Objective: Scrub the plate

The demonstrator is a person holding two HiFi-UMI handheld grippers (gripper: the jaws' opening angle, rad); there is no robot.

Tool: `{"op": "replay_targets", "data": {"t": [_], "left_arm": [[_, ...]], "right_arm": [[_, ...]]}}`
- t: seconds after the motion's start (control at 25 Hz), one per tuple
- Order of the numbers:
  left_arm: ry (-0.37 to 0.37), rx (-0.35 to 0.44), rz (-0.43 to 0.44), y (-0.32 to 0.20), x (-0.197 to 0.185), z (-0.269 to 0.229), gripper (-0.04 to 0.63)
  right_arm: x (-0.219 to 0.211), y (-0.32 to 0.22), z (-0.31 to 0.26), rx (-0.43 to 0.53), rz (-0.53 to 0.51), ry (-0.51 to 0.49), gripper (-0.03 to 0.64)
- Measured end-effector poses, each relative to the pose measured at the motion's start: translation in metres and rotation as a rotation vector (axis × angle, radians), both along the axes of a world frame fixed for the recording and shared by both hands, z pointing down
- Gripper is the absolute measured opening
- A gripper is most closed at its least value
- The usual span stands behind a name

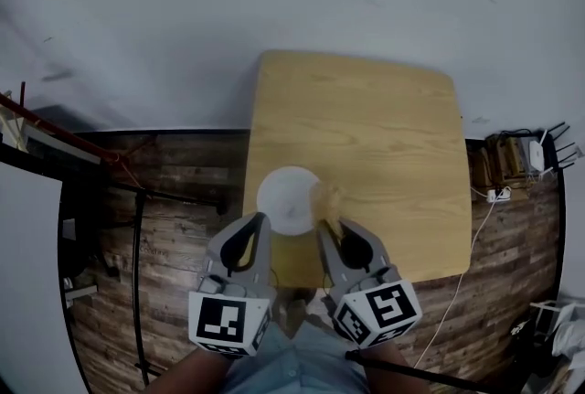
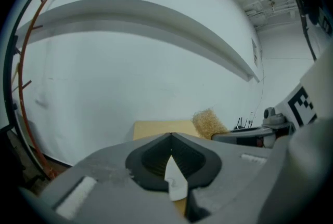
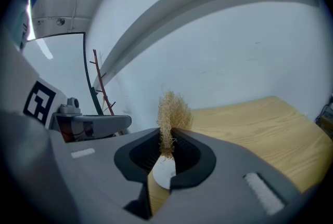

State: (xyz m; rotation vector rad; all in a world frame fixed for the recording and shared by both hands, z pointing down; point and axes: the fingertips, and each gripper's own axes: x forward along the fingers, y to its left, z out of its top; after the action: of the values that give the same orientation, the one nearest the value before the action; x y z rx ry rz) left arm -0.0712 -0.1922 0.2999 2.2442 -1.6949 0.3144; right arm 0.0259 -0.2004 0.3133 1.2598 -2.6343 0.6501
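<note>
A white plate (image 1: 287,197) lies near the front left corner of the wooden table (image 1: 384,136). My left gripper (image 1: 260,221) is shut on the plate's near rim. In the left gripper view a sliver of the plate (image 2: 175,180) shows between the closed jaws of that gripper (image 2: 170,137). My right gripper (image 1: 326,224) is shut on a tan fibrous scrubber (image 1: 327,197), which sits at the plate's right edge. In the right gripper view the scrubber (image 3: 170,109) sticks up out of the gripper (image 3: 167,133), with the plate (image 3: 164,172) below it.
A pale wall rises behind the table. Dark wood floor (image 1: 174,173) surrounds it, with cables and a power strip (image 1: 498,194) at the right and a dark stand (image 1: 137,273) at the left. The table's front edge lies just under both grippers.
</note>
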Motion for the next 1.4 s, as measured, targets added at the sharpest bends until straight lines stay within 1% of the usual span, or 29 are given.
{"op": "replay_targets", "data": {"t": [0.16,0.32,0.52,0.68,0.84,1.12,1.32,1.4], "left_arm": [[0.065,-0.116,0.012,-0.003,-0.015,0.046,0.02],[0.131,-0.225,0.022,-0.008,-0.023,0.081,0.021],[0.214,-0.342,0.024,-0.015,-0.034,0.12,0.063],[0.284,-0.428,0.028,-0.023,-0.04,0.147,0.077],[0.321,-0.489,0.063,-0.027,-0.037,0.163,0.084],[0.34,-0.592,0.115,-0.027,-0.036,0.188,0.087],[0.339,-0.614,0.135,-0.032,-0.034,0.192,0.099],[0.351,-0.625,0.134,-0.035,-0.033,0.194,0.1]], "right_arm": [[-0.016,-0.004,0.038,-0.083,0.006,0.035,0.049],[-0.027,-0.005,0.068,-0.16,0.001,0.058,0.049],[-0.037,-0.007,0.097,-0.226,-0.004,0.077,0.049],[-0.039,-0.014,0.119,-0.275,0.009,0.091,0.049],[-0.043,-0.017,0.135,-0.314,0.009,0.099,0.049],[-0.043,-0.016,0.151,-0.358,0.029,0.102,0.049],[-0.043,-0.019,0.156,-0.373,0.035,0.099,0.049],[-0.044,-0.02,0.157,-0.377,0.034,0.096,0.049]]}}
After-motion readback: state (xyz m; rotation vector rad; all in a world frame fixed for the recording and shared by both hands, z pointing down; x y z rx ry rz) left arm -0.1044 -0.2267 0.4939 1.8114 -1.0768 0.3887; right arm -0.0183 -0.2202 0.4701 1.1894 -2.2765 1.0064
